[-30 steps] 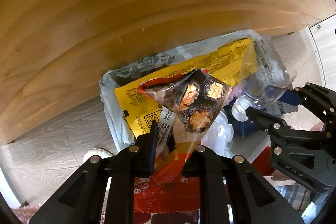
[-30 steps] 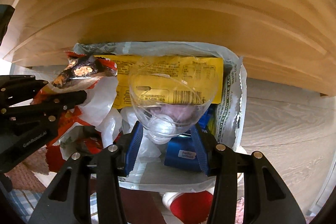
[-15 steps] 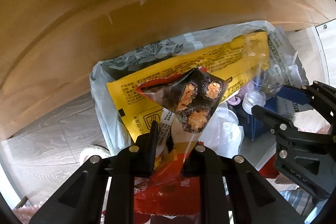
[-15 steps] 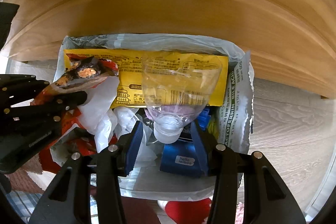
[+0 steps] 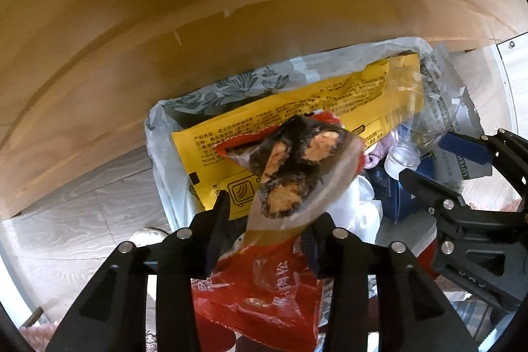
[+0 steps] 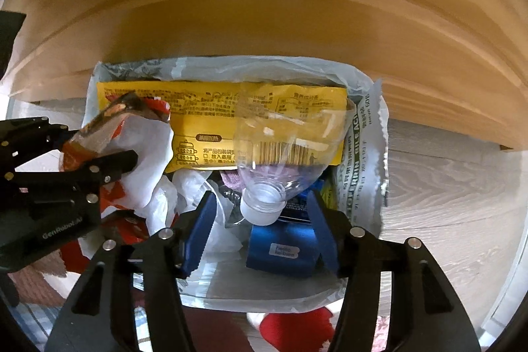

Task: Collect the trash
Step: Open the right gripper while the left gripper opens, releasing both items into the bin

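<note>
Both grippers point down over a bin lined with a white plastic bag (image 5: pixel 231 84) (image 6: pixel 231 65). My left gripper (image 5: pixel 267 230) (image 6: pixel 82 141) has its jaws opening. A red snack wrapper (image 5: pixel 297 167) with dark printed pieces sits loosely between them, with a gap at the left finger. My right gripper (image 6: pixel 260 220) (image 5: pixel 439 160) is opening too. A clear plastic bottle (image 6: pixel 290 147) (image 5: pixel 425 117) hangs neck-down between its blue pads, with its white neck clear of the left pad.
The bin holds a long yellow packet (image 6: pixel 214 108), a blue box (image 6: pixel 283 249), crumpled white plastic and a silver sachet (image 6: pixel 363 154). Pale wooden furniture (image 6: pixel 264 5) rises right behind the bin. Grey plank floor (image 6: pixel 445 187) lies to the right, and something red (image 6: pixel 290 322) lies below the bin.
Both pairs of jaws have spread apart. The bottle has slid lower, with its neck down between the pads. The wrapper has come loose and tipped right.
</note>
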`<state>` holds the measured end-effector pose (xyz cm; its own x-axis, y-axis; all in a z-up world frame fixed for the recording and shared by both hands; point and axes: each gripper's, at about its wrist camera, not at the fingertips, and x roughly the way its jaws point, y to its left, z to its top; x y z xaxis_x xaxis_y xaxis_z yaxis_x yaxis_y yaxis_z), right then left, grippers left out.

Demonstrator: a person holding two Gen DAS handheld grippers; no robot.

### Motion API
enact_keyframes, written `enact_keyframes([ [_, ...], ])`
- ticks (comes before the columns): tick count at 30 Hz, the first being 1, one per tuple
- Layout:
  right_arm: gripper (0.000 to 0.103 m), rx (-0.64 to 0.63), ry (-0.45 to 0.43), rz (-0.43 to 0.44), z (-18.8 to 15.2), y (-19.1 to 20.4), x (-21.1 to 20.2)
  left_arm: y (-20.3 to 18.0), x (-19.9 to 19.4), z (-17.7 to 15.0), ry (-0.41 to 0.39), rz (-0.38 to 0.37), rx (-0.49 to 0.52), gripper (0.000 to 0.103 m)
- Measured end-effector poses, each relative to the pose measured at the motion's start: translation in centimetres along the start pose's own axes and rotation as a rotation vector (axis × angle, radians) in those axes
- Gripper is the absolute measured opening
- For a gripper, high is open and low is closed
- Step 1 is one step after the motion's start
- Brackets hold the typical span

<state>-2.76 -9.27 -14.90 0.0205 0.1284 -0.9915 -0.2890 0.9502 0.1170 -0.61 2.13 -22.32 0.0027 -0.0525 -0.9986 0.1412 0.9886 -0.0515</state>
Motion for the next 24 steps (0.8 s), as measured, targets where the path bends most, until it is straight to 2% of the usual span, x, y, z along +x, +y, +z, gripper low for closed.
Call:
enact_keyframes([
  [5, 0.065, 0.006, -0.01, -0.008, -0.2, -0.1, -0.3, 0.0, -0.6, -0.2, -0.01, 0.0, -0.008, 0.042],
  [9, 0.066, 0.01, -0.022, -0.018, -0.5, 0.1, -0.3, -0.3, -0.8, -0.5, -0.021, 0.007, -0.011, 0.045],
  [13, 0.07, 0.016, -0.031, -0.024, -0.9, 0.8, -0.8, -0.4, -1.5, -0.9, -0.033, 0.024, -0.018, 0.055],
  [18, 0.076, 0.011, -0.053, -0.039, -1.4, 1.3, -1.1, -0.4, -2.4, -1.5, -0.049, 0.033, -0.032, 0.06],
  [21, 0.077, 0.018, -0.065, -0.043, -1.9, 1.6, -1.2, -0.2, -3.1, -2.0, -0.064, 0.034, -0.042, 0.065],
  [24, 0.077, 0.025, -0.077, -0.042, -2.2, 1.3, -1.7, -0.2, -3.7, -2.0, -0.079, 0.041, -0.047, 0.066],
])
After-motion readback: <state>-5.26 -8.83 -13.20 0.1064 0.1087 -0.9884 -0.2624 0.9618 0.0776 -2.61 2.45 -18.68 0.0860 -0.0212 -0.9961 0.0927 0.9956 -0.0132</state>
